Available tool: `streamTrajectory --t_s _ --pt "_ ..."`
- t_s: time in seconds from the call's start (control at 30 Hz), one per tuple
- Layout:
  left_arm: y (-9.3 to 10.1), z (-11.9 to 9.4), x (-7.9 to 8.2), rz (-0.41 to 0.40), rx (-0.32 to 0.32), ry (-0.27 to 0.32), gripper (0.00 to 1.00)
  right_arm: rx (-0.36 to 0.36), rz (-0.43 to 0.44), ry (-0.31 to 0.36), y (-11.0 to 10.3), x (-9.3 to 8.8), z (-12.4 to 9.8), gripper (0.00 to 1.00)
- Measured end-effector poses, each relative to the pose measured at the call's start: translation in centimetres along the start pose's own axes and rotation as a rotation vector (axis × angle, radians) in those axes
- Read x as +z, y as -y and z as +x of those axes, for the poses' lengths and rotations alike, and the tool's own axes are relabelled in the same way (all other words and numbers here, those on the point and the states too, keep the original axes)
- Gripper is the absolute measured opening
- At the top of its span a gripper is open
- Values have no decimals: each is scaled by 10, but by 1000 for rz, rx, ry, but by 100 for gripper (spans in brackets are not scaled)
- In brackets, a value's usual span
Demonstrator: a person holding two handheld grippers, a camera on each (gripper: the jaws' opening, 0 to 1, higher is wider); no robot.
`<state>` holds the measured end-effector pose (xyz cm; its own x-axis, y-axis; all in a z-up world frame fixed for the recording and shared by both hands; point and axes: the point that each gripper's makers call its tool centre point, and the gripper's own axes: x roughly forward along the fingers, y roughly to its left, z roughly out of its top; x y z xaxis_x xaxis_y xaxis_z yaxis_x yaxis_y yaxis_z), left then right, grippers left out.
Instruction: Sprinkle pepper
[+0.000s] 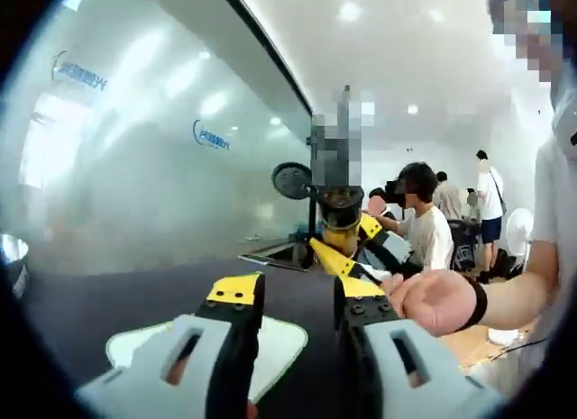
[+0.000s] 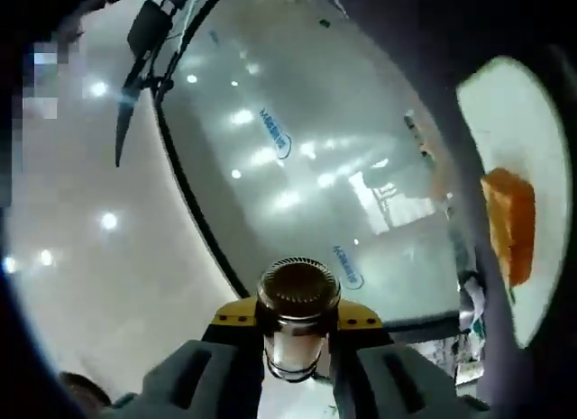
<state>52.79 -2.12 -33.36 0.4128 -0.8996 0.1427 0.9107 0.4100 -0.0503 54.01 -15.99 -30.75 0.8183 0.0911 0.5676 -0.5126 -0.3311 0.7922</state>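
The pepper shaker, a glass jar with a ribbed metal top, is clamped between the jaws of my right gripper, which is shut on it. This view is rolled: a white plate with an orange piece of food lies along the right side. In the left gripper view, my left gripper is open with nothing between its yellow-tipped jaws, low over a white plate on the dark table. Ahead of it, a person's hand holds the right gripper with the shaker above the table.
A frosted glass wall with blue logos runs along the far side of the table. A metal bowl's edge shows at far left. Several people stand or sit in the room behind.
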Motion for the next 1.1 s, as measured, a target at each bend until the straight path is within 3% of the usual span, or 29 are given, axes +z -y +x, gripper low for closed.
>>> streamTrajectory --t_s 0.07,0.13,0.23,0.33,0.37,0.4,0.43,0.47,0.57,0.63,0.73,0.9,1.1 --pt "5 -8 -13 13 4 -19 23 1 -38 10 -2 17 0 22" --pt "8 -15 -34 34 22 -67 23 -38 -135 13 -2 29 2 22" --pt "16 -19 -63 0 19 -103 23 -86 -252 -12 0 36 7 22" --pt "18 -24 -90 -31 35 -120 23 -80 -286 -22 -9 40 16 22" --pt "11 -29 -94 54 80 -164 23 -72 -292 -32 -13 39 20 22" --pt "13 -29 -87 103 76 -144 23 -83 -328 -51 -13 40 24 22" --pt "22 -29 -80 50 39 -95 23 -119 -396 -71 -10 41 28 22" --pt "25 -30 -79 11 20 -84 23 -148 -458 -100 -7 39 33 22" --pt "21 -31 -84 21 30 -108 23 -185 -590 -165 -2 35 48 22" --pt "22 -32 -84 1 20 -105 23 -188 -583 -188 -1 29 54 22" --pt "20 -33 -81 -10 30 -91 23 -240 -729 -216 8 29 64 22" --pt "24 -31 -86 26 25 -117 23 -250 -764 -247 20 20 82 22" --pt "27 -30 -90 54 17 -145 23 -276 -922 -359 39 -5 105 22"
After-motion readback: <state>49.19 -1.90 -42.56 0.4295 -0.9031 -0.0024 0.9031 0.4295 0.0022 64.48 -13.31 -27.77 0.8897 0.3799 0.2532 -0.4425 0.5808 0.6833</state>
